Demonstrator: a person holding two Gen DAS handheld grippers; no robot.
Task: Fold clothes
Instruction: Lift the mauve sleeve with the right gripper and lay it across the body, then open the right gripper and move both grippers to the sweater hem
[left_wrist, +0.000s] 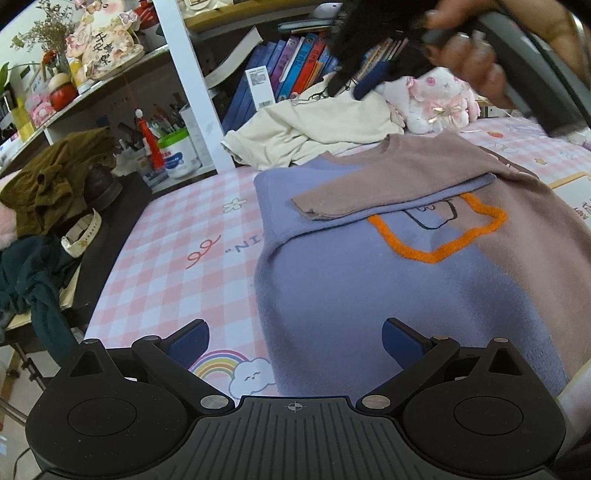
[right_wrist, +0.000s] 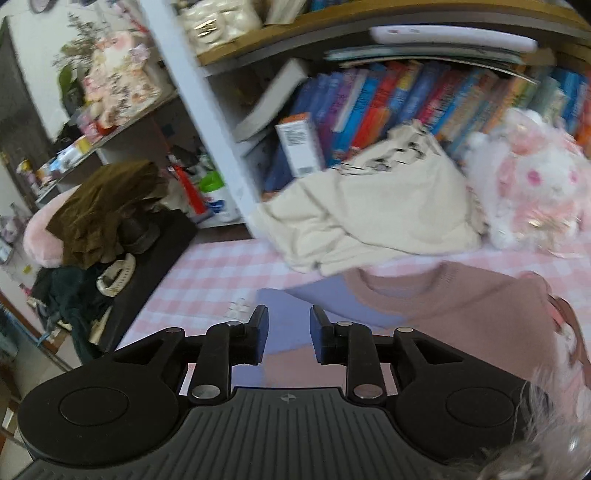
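While the left wrist view shows the lavender-and-mauve knit sweater (left_wrist: 369, 258) spread across frame centre on the pink checked worktop (left_wrist: 177, 236), its orange outline (left_wrist: 443, 236) visible, left gripper (left_wrist: 295, 338) jaws wide and empty, the right wrist view shows only its collar beyond right gripper (right_wrist: 286, 338), jaws narrowly apart, empty.

Lilac-and-mauve sweater (left_wrist: 369, 280) flat on checked cloth, sleeve folded across
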